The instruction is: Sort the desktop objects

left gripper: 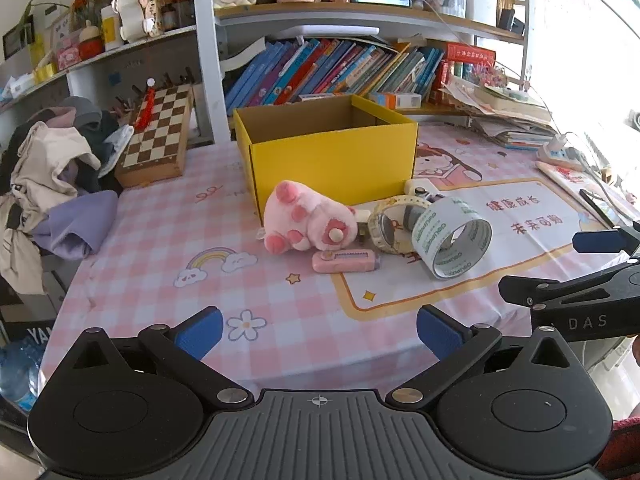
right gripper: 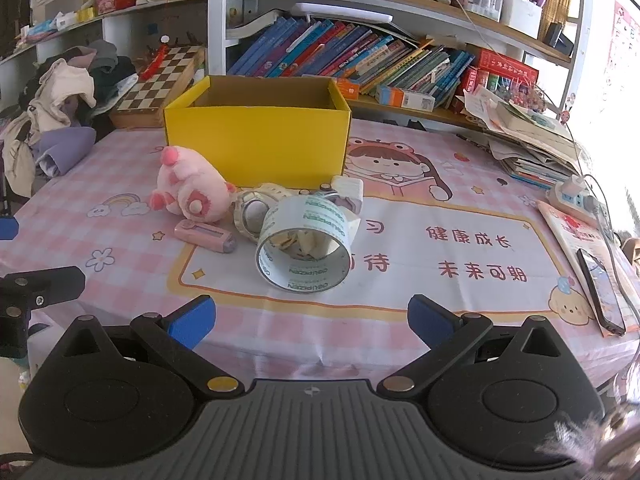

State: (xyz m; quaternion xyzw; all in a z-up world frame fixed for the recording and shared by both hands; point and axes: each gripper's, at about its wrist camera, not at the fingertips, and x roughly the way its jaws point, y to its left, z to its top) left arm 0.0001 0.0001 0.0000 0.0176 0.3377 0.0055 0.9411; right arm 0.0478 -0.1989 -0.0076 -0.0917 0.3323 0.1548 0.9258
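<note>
One fuzzy pink plush toy [left gripper: 308, 218] beside round glossy tape roll [left gripper: 452, 238]

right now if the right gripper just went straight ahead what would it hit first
Probably the big clear tape roll, lying almost dead ahead of the open right gripper. Behind it come the smaller tape roll and the yellow box. Depth is hard to judge, so it might pass just above the roll.

Bare worktop [right gripper: 320, 320] lies open between both spread tools and the cluster of things, so the near approach is free. The tape roll [right gripper: 306, 246] stands foremost, with the watch [right gripper: 256, 210], pink case [right gripper: 206, 236] and plush toy [right gripper: 188, 192] crowded touching behind it. The yellow box [right gripper: 256, 140] walls off the back just beyond them, its top open, and clothes [left gripper: 52, 184] and a chessboard [left gripper: 158, 136] crowd the left edge.
</note>
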